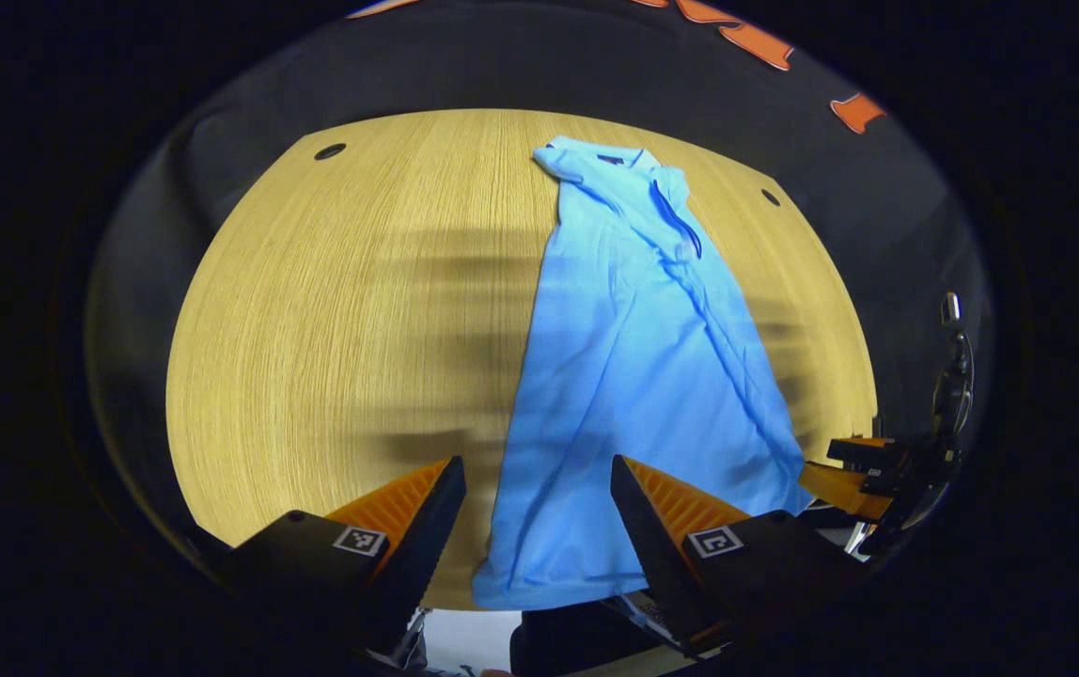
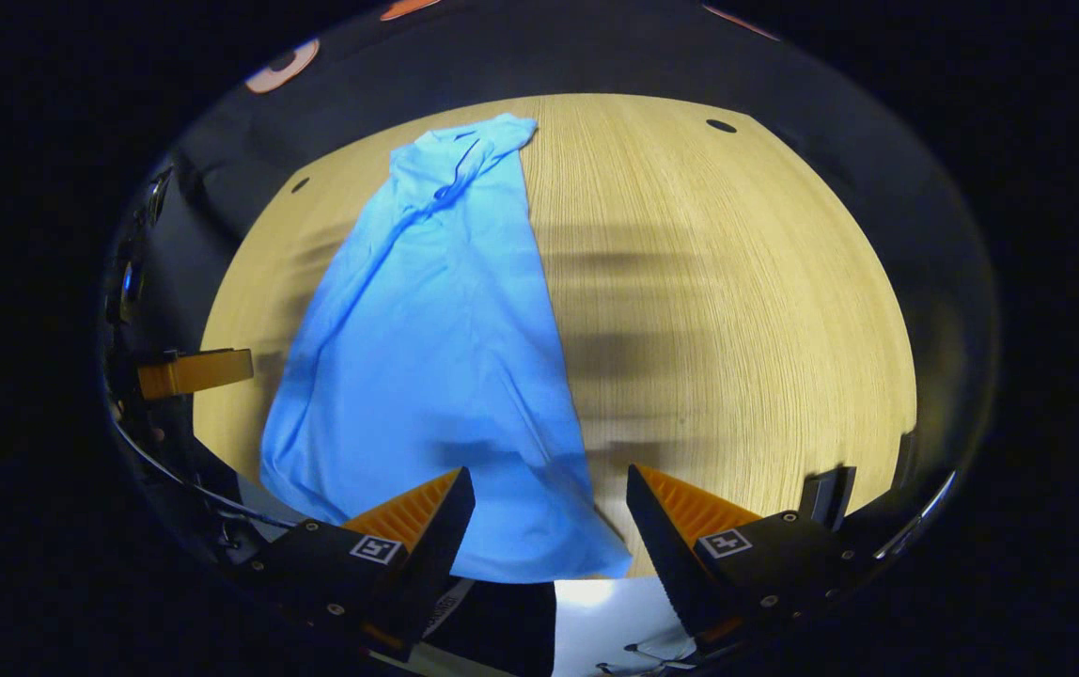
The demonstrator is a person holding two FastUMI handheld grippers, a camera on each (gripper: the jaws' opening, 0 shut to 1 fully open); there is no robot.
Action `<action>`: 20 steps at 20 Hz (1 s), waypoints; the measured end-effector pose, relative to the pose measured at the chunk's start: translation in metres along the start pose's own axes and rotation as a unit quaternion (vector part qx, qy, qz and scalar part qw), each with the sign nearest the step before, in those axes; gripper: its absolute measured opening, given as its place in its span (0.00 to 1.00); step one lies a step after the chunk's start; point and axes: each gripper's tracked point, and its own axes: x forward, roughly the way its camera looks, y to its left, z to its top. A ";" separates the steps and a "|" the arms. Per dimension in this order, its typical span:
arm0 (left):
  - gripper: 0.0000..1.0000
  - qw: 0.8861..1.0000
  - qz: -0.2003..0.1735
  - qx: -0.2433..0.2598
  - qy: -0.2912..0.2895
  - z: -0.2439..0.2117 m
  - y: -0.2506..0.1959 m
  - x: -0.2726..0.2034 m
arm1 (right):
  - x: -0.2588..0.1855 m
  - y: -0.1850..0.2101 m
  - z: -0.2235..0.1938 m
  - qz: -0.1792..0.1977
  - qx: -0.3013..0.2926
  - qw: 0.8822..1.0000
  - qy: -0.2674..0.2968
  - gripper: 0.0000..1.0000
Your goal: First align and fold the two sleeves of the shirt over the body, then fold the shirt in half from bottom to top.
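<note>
Looking like the sleeve part is already done here. Blue shirt (image 1: 638, 376) lying lengthwise on the wooden tabletop (image 1: 333, 310), collar at the far end, hem at the near edge, narrowed into a long strip with no sleeve sticking out either side. Can't make out how neatly the sleeves are lining up under those diagonal creases, though.

Still waiting on the bottom-to-top fold, judging by the full length stretched out flat.

Left gripper (image 1: 538, 512) hovering spread wide over the hem's left corner, pinching nothing. Right gripper (image 2: 551, 517) doing the same on its side, fingers wide apart above the other hem corner, nothing between them. Probably getting set to grab both corners and carry the hem up toward the collar, but just guessing there.
</note>
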 end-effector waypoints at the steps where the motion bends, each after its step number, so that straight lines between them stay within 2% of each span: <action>1: 1.00 1.000 -0.001 -0.002 0.007 -0.012 -0.001 -0.001 | 0.001 0.000 -0.005 -0.005 -0.005 1.000 0.005 0.99; 9: 1.00 0.998 0.016 -0.010 0.060 -0.089 0.003 0.012 | 0.007 -0.002 -0.038 -0.016 -0.009 0.999 0.040 0.99; 15: 1.00 0.996 0.035 0.001 0.087 -0.112 0.002 0.028 | 0.023 0.005 -0.056 -0.015 -0.014 0.997 0.069 0.99; 20: 0.99 0.993 0.057 0.013 0.099 -0.113 0.005 0.030 | 0.026 0.005 -0.056 -0.038 -0.032 0.996 0.073 0.97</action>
